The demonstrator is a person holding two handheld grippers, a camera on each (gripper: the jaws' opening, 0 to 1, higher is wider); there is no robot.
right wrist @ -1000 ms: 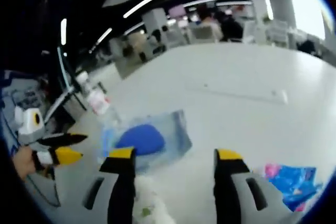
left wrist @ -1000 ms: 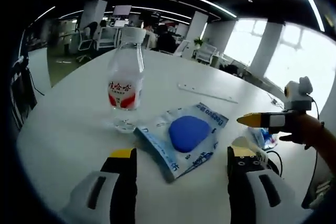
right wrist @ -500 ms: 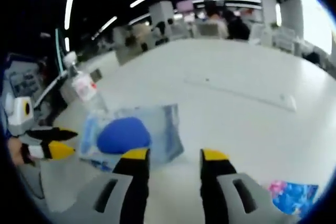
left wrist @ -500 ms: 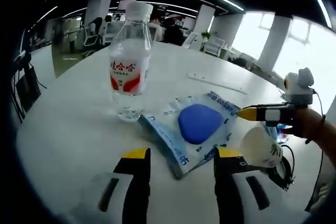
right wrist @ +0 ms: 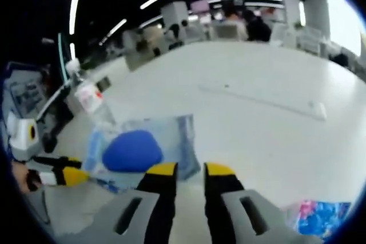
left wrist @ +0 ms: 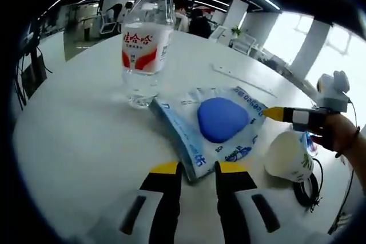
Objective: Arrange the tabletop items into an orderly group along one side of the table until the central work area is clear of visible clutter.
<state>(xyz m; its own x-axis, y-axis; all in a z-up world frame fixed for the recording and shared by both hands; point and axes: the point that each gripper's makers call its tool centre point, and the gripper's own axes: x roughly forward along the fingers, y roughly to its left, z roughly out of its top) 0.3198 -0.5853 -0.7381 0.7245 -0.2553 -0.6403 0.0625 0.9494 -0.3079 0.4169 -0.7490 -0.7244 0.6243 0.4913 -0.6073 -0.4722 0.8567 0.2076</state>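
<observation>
White office table (left wrist: 68, 135): blue-pad packet (left wrist: 220, 124) lies flat mid-table beside bottle (left wrist: 146, 38), just ahead of L gripper (left wrist: 197, 170), its corner nearest; R gripper (right wrist: 186, 170) faces the opposite edge, both w/ jaws nearly together, holding nothing.

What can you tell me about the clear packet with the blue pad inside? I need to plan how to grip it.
The clear plastic packet with blue printed edges lies flat on the white table, holding a rounded blue pad at its middle. The film looks thin and crinkled. One corner sits against the base of the clear water bottle with a red label. In the left gripper view, the left claw is narrowed at its near edge; in the right gripper view, the right claw is narrowed at the opposite edge.
</observation>
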